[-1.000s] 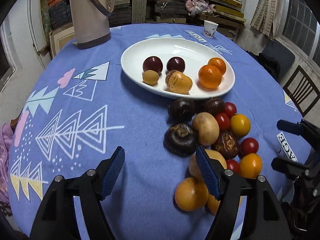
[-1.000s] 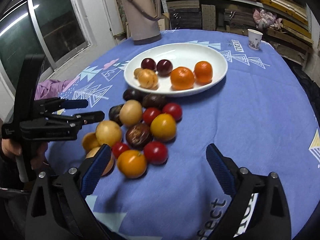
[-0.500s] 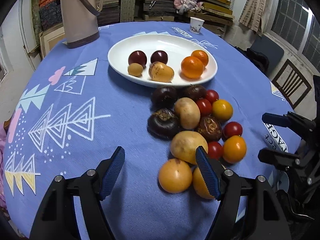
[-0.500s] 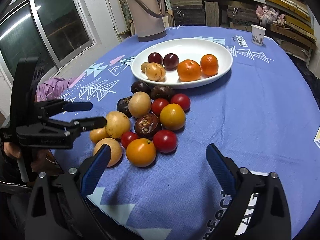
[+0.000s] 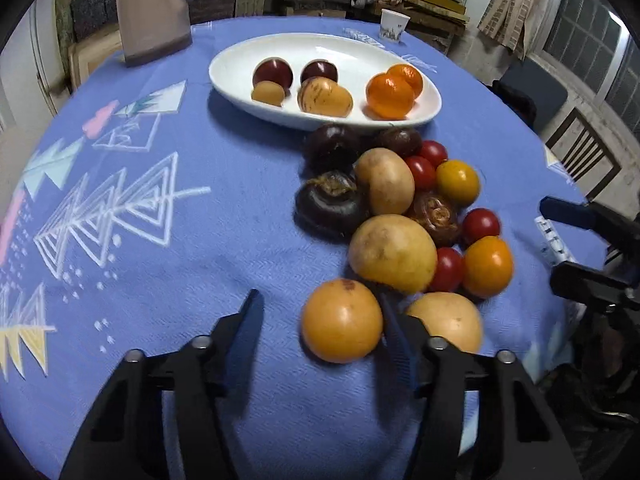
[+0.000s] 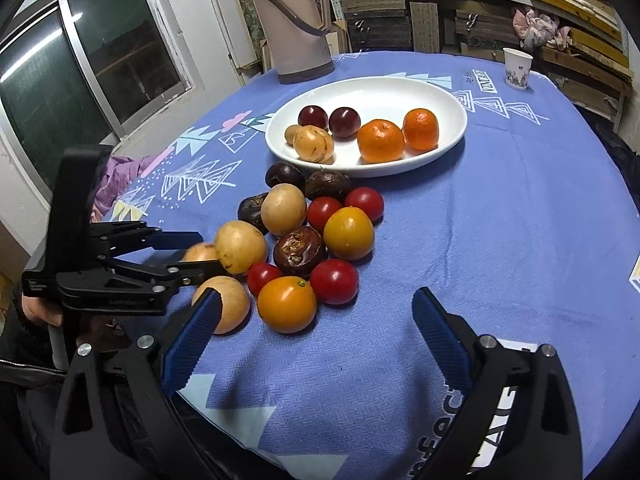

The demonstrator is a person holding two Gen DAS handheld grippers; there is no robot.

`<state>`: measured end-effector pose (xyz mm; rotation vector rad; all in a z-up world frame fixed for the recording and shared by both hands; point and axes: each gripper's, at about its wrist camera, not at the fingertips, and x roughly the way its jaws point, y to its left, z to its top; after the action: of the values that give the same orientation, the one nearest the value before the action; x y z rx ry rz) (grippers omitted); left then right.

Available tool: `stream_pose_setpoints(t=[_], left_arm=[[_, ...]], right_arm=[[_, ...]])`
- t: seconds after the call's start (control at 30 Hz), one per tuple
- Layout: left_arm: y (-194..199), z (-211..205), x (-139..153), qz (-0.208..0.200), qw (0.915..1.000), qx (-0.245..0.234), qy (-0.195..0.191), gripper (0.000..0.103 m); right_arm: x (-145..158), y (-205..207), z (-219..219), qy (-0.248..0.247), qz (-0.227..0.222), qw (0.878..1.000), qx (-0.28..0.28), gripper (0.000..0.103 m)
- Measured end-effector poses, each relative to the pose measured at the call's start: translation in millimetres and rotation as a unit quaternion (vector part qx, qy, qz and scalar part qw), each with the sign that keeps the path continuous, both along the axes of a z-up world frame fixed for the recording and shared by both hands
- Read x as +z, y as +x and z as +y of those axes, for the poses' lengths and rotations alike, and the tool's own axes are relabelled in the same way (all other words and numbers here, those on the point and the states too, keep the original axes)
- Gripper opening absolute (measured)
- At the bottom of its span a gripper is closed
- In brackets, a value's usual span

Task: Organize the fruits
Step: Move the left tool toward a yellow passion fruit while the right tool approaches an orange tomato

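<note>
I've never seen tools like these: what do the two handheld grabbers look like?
Both look alike: the left gripper and right gripper have matte black plastic frames with triangular cut-outs and silver pivot bolts. Each has two jaws lined with ridged blue pads. Small white lettering marks the left one's side.

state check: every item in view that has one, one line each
left claw: closing around the nearest yellow-orange fruit, no firm grip visible yet
right claw: open, nothing between its fingers
white dish: upright, holds six fruits
loose fruit pile: on the cloth, outside the dish
thermos: upright, lid on
paper cup: upright
</note>
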<state>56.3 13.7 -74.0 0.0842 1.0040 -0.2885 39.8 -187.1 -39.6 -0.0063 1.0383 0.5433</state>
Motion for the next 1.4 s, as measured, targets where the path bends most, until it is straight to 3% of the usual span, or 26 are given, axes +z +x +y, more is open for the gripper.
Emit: stream_pose_setpoints(t=[0.07,0.33,0.47,0.6,0.8,1.07,1.13,1.4], left_arm=[[-1.4,-1.9,-0.7,-0.013,0.9997,-0.001,0.019,0.038],[-2.2,2.7,-0.9,-0.018,0.9998,-0.003,0.007,0.038],[-2.1,2.0,-1.3,-0.02,0.9998,-0.002,0.006,0.038],[-3.4,1.5,-1.6,-0.022,0.9997,-0.002,0.008,0.039],[-4.9,0.7,-2.0,-0.027,0.9996,-0.002,0.011,0.039],[-5.5,1.3,-1.4,-0.029,0.9995,-0.003,0.01,0.039],[-5.3,1.7,-1.1,-0.029,0.9995,-0.003,0.009,0.039],[-5.9,3.6,-0.8,-0.025,0.9997,-0.004,0.0,0.038]], right_arm=[[-0.9,-0.8,1.5,-0.005,-0.002,1.0,0.003,0.094],[-5.1,-9.8,11.9,-0.025,0.001,0.999,0.028,0.093],[-12.5,-6.7,12.5,-0.017,0.022,0.999,0.025,0.075],[-21.0,-3.9,15.7,-0.013,0.039,0.999,0.016,0.071],[-32.2,3.3,24.9,0.014,0.075,0.997,0.018,0.051],[-36.4,9.2,30.6,0.014,0.073,0.997,0.003,0.047],[-37.2,9.5,34.3,0.0,0.064,0.998,0.004,0.038],[-26.1,6.1,24.1,0.018,0.058,0.998,0.008,0.038]])
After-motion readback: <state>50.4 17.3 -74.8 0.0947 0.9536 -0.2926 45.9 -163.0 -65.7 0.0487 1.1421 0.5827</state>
